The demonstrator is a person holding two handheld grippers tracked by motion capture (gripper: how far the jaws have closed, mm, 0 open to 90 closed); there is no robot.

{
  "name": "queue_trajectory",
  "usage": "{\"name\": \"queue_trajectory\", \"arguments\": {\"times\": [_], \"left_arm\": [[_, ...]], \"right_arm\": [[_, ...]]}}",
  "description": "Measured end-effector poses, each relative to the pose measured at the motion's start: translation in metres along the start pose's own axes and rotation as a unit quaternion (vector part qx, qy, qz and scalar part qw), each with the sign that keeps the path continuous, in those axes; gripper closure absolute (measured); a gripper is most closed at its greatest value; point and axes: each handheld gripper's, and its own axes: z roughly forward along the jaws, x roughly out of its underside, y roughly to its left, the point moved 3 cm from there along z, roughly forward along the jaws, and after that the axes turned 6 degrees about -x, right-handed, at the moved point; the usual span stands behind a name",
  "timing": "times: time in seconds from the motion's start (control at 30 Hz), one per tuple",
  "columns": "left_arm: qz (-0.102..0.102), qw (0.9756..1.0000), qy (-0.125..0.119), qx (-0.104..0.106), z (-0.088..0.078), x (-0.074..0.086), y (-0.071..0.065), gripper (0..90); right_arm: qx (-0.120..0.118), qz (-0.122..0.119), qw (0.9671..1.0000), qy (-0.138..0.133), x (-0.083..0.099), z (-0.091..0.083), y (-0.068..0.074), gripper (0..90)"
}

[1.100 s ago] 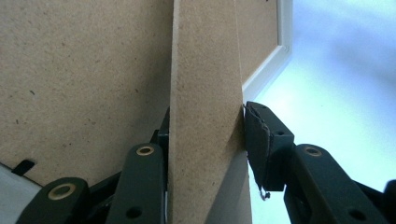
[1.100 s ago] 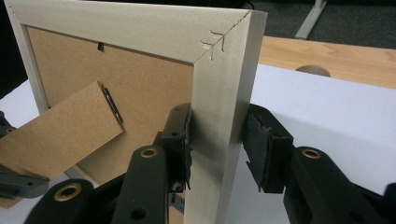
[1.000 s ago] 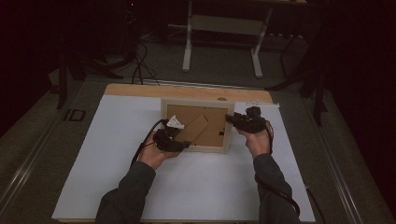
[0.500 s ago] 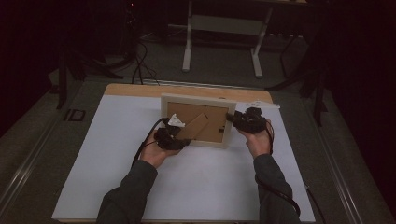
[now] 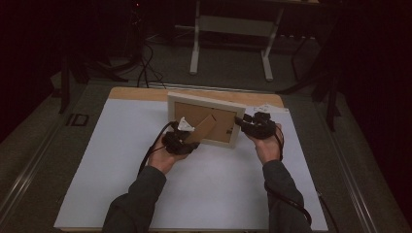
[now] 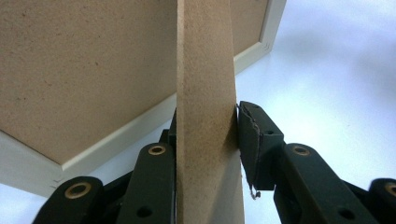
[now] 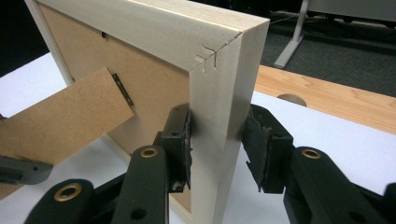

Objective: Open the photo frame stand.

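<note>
Over the white surface (image 5: 121, 194), my left tool (image 5: 180, 142), jaws just closing, pinches the stand (image 6: 205, 116) while my right tool (image 5: 252, 127) clamps the upright picture frame (image 5: 206, 102)'s side, both forearms reaching forward.

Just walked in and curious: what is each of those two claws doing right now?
Left gripper: jaws have just been closing, now clamped on the stand of the frame.
Right gripper: closed on the frame's side edge.
</note>
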Motion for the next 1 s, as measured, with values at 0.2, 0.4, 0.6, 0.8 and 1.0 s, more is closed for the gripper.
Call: {"name": "queue_trajectory", "arguments": {"times": [0.2,0.4,0.6,0.8,1.0], "left_arm": [[0.003,0.9998,-0.018,0.007,-0.008,-0.003,-0.001,65.5],[-0.013,0.9988,-0.037,0.028,-0.018,-0.005,0.004,65.5],[-0.005,0.9995,-0.028,0.016,-0.019,-0.005,0.002,73.7],[-0.008,0.9994,-0.03,0.016,-0.02,-0.005,0.001,75.7],[-0.011,0.9995,-0.027,0.01,-0.019,-0.004,0.002,75.9]], "right_arm": [[-0.005,-0.005,1.0,-0.003,0.002,-0.001,0.0,62.3],[-0.006,-0.015,0.9999,0.0,0.002,-0.004,0.003,62.3],[-0.007,-0.022,0.9997,-0.003,0.005,-0.006,0.006,62.2],[-0.005,-0.027,0.9996,-0.007,0.007,-0.007,0.008,62.2],[-0.005,-0.031,0.9995,-0.005,0.007,-0.008,0.009,62.2]]}}
